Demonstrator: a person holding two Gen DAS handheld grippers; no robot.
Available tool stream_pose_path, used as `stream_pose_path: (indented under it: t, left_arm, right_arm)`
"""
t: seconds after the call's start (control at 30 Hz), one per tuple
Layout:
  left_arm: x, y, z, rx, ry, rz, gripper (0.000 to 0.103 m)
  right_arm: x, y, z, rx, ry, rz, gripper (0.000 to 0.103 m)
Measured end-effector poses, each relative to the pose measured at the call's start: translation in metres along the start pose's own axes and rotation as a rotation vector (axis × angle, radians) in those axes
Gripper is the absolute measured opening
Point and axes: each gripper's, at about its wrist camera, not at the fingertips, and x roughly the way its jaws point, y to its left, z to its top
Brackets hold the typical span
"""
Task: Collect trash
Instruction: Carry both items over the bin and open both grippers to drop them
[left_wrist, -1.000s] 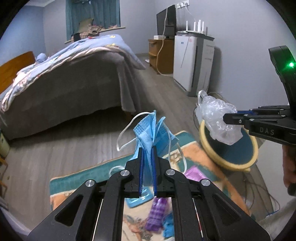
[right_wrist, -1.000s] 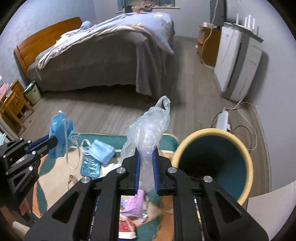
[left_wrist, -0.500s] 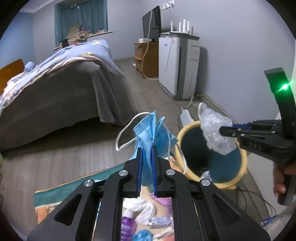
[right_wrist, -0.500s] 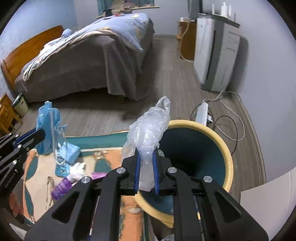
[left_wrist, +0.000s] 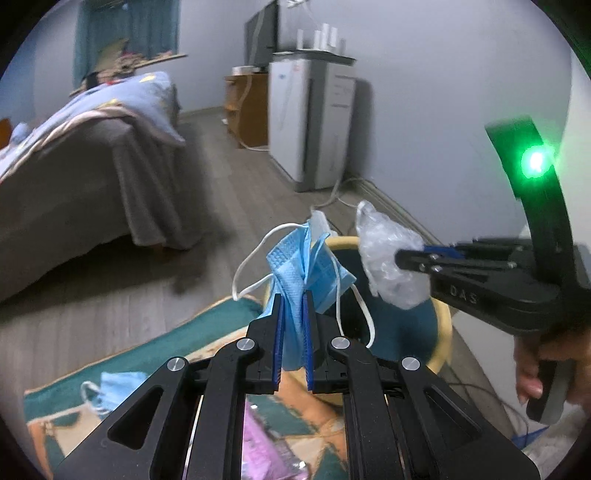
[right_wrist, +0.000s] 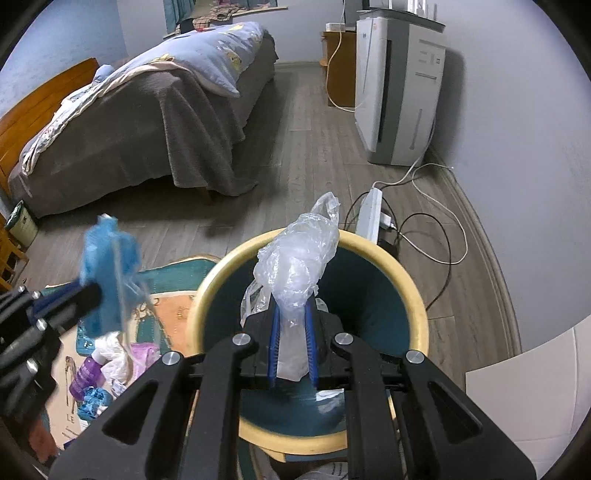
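Note:
My left gripper (left_wrist: 293, 295) is shut on a crumpled blue face mask (left_wrist: 301, 266) whose white ear loops dangle. It hangs at the left rim of a round bin (left_wrist: 445, 325) with a yellow rim and dark teal inside. My right gripper (right_wrist: 291, 312) is shut on a clear crumpled plastic bag (right_wrist: 299, 254) and holds it right above the bin's (right_wrist: 419, 314) opening. In the right wrist view the blue face mask (right_wrist: 107, 258) shows blurred at the left, held by the left gripper (right_wrist: 96, 291). In the left wrist view the plastic bag (left_wrist: 388, 258) hangs from the right gripper (left_wrist: 399, 258).
More trash lies on a teal and orange rug (right_wrist: 170, 314): another mask (left_wrist: 118, 384), purple wrappers (right_wrist: 142, 358), white paper (right_wrist: 110, 343). A bed (right_wrist: 155, 110) stands beyond, a white appliance (right_wrist: 399, 85) by the wall, a power strip (right_wrist: 371, 214) with cables behind the bin.
Both grippers have moved toward the bin, each keeping its load. The plastic bag now hangs over the bin's mouth and the mask has come up to its left rim.

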Motion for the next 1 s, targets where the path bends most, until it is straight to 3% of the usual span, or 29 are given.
stream_pose_path:
  t: [0.3, 0.53, 0.6, 0.67, 0.8, 0.83, 0.93, 1.0]
  left_arm:
    - [0.028, -0.023, -0.007, 0.030, 0.044, -0.017, 0.009]
    - [0.048, -0.029, -0.013, 0.070, 0.099, -0.018, 0.018]
    - [0.051, -0.031, -0.013, 0.076, 0.104, -0.017, 0.026]
    - [0.051, -0.032, -0.013, 0.080, 0.097, -0.021, 0.048]
    - [0.047, -0.034, -0.012, 0.100, 0.077, -0.015, 0.057]
    - [0.047, -0.032, -0.012, 0.103, 0.075, -0.013, 0.061]
    - [0.042, -0.028, -0.011, 0.104, 0.060, -0.005, 0.070]
    - [0.036, -0.023, -0.011, 0.098, 0.048, 0.005, 0.074]
  right_arm:
    - [0.001, -0.018, -0.004, 0.009, 0.004, -0.015, 0.012]
    - [0.007, -0.024, -0.008, -0.001, 0.028, -0.028, 0.012]
    - [0.009, -0.026, -0.009, 0.002, 0.034, -0.038, 0.013]
    - [0.011, -0.028, -0.009, 0.011, 0.042, -0.040, 0.013]
    - [0.014, -0.033, -0.010, 0.032, 0.053, -0.046, 0.015]
    - [0.014, -0.034, -0.010, 0.037, 0.054, -0.046, 0.018]
    - [0.014, -0.034, -0.008, 0.053, 0.048, -0.053, 0.045]
    - [0.010, -0.034, -0.007, 0.064, 0.037, -0.060, 0.054]
